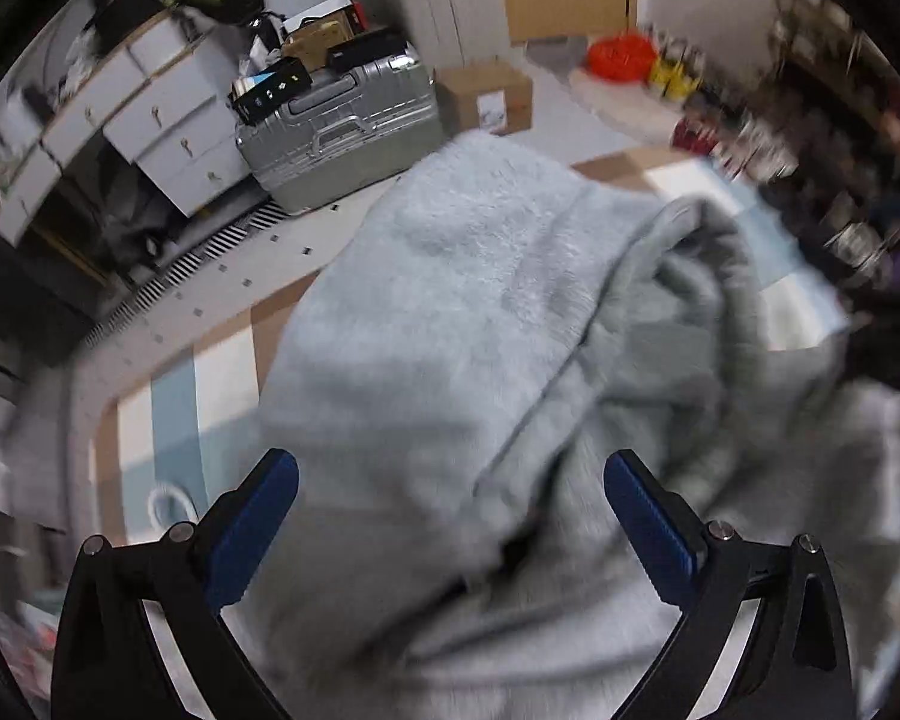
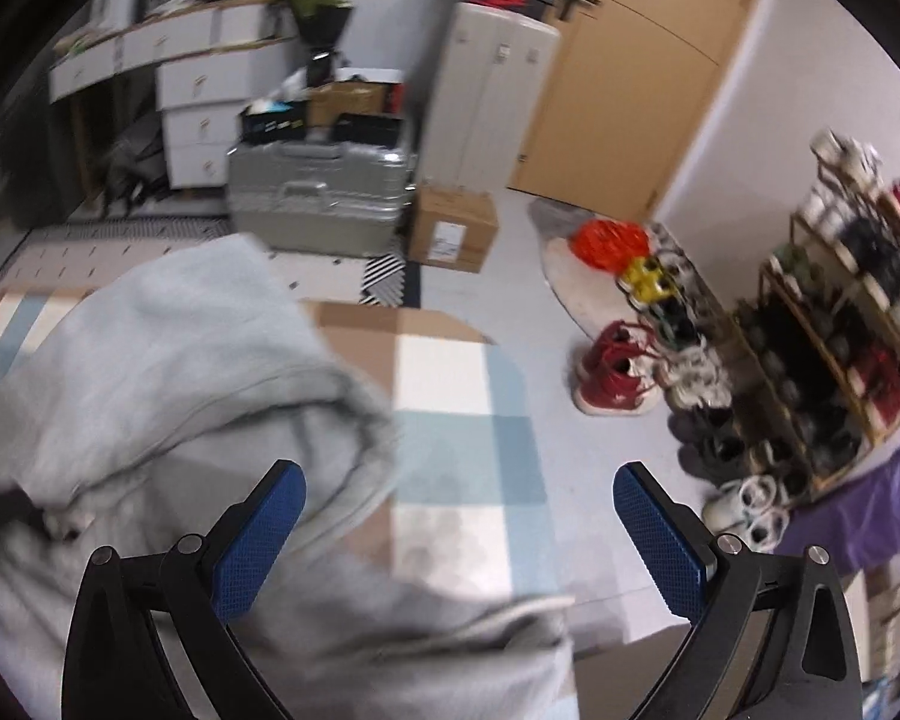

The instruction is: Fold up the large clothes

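Note:
A large pale grey fleece garment (image 1: pixel 480 330) lies bunched on a checked mat (image 1: pixel 174 396) on the floor, its fuzzy inner side up in the left wrist view. My left gripper (image 1: pixel 450 480) hovers over it, jaws wide apart, with cloth below but nothing pinched between the blue pads (image 1: pixel 252 534). In the right wrist view the same garment (image 2: pixel 168 372) fills the left and bottom. My right gripper (image 2: pixel 459 483) stands open above the garment's right edge and the checked mat (image 2: pixel 450 372), holding nothing.
A silver suitcase (image 2: pixel 318 204) with boxes on top and a cardboard box (image 2: pixel 450 234) stand past the mat. White drawers (image 1: pixel 168 132) sit at the far left. Red shoes (image 2: pixel 615 372), a shoe rack (image 2: pixel 822 348) and a purple cloth (image 2: pixel 858 516) line the right.

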